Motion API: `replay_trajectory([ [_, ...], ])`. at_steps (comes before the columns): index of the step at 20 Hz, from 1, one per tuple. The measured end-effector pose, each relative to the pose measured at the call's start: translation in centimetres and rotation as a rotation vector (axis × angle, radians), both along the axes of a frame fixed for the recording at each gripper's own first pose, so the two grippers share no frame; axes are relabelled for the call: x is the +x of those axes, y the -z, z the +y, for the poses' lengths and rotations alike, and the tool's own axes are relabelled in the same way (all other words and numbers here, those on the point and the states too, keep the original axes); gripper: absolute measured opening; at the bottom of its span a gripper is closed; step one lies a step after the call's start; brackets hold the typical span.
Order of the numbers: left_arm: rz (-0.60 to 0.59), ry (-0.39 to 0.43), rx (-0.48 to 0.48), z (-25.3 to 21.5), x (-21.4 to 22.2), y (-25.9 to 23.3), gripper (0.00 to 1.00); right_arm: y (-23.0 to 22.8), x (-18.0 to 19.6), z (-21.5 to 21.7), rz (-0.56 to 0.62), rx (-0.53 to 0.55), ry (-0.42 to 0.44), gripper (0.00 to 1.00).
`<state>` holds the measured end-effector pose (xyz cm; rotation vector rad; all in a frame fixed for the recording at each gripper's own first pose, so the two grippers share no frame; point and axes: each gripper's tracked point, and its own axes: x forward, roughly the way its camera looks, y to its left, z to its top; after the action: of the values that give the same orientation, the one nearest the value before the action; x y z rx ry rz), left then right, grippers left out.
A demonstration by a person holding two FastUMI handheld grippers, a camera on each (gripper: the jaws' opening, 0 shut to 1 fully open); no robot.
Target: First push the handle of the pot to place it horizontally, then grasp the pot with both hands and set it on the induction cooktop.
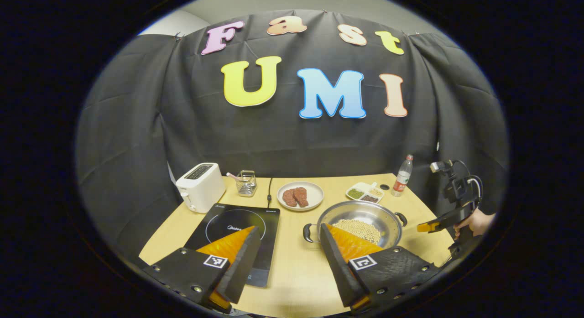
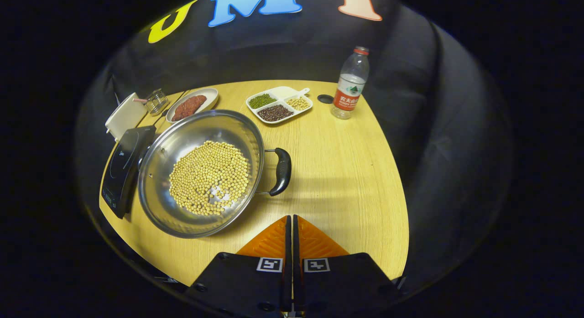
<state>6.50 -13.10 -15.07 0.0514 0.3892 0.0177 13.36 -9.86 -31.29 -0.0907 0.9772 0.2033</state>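
A steel pot (image 1: 360,217) (image 2: 200,172) holding soybeans stands on the wooden table, with a black loop handle (image 2: 280,171) on each side. The black induction cooktop (image 1: 235,236) (image 2: 123,165) lies just left of it. My left gripper (image 1: 289,238) hovers open near the table's front edge, one finger over the cooktop and one at the pot's near rim. My right gripper (image 2: 291,226) is shut with nothing between its fingers, a short way from the pot's right handle; the left gripper view shows it (image 1: 429,226) to the right of the pot, held by a hand.
At the back of the table sit a white toaster (image 1: 200,186), a small wire basket (image 1: 246,183), a plate of meat (image 1: 300,195), a divided dish of beans (image 2: 279,104) and a water bottle (image 2: 349,83) with its cap beside it. Bare table lies right of the pot.
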Motion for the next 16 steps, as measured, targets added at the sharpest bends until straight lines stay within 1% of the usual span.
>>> replay_trajectory([
  [1,0.004,0.015,-0.006,0.1,0.0,0.3,0.76,-0.9,-1.1,-0.1,-0.016,0.011,0.020,0.05],
  [3,0.025,0.054,-0.028,0.3,-0.2,1.4,0.76,-2.6,-3.4,0.0,-0.043,0.032,0.047,0.26],
  [4,0.035,0.076,-0.039,0.4,-0.2,1.8,0.81,-3.5,-4.7,0.1,-0.055,0.045,0.062,0.44],
  [5,0.042,0.096,-0.044,0.5,0.0,2.2,0.81,-4.4,-5.5,0.2,-0.073,0.057,0.081,0.52],
  [6,0.043,0.115,-0.044,0.6,0.1,2.2,0.81,-5.5,-6.4,0.4,-0.091,0.071,0.103,0.72],
  [7,0.038,0.135,-0.042,0.8,0.3,2.2,0.81,-6.0,-7.0,0.6,-0.103,0.092,0.122,0.74],
  [8,0.037,0.155,-0.040,1.0,0.4,2.3,0.81,-7.2,-7.6,1.0,-0.118,0.111,0.143,0.89],
  [9,0.045,0.173,-0.041,0.9,0.6,2.7,0.76,-8.1,-8.1,1.0,-0.132,0.126,0.163,0.96],
  [10,0.055,0.190,-0.047,1.0,0.6,3.1,0.81,-9.0,-8.2,1.2,-0.144,0.138,0.181,1.00],
  [11,0.070,0.207,-0.058,1.0,0.7,3.6,0.81,-9.9,-8.4,1.5,-0.157,0.153,0.191,0.95],
  [12,0.086,0.222,-0.071,1.0,0.9,4.2,0.81,-10.7,-8.2,1.9,-0.170,0.167,0.198,0.98],
  [13,0.112,0.239,-0.082,0.9,1.1,4.8,0.77,-11.6,-7.9,2.1,-0.183,0.180,0.205,0.98],
  [14,0.133,0.252,-0.093,0.8,1.2,5.4,0.81,-12.3,-7.4,2.4,-0.191,0.194,0.210,0.98],
  [16,0.180,0.269,-0.108,0.8,1.7,6.7,0.81,-13.1,-6.2,3.4,-0.200,0.227,0.207,0.98],
])
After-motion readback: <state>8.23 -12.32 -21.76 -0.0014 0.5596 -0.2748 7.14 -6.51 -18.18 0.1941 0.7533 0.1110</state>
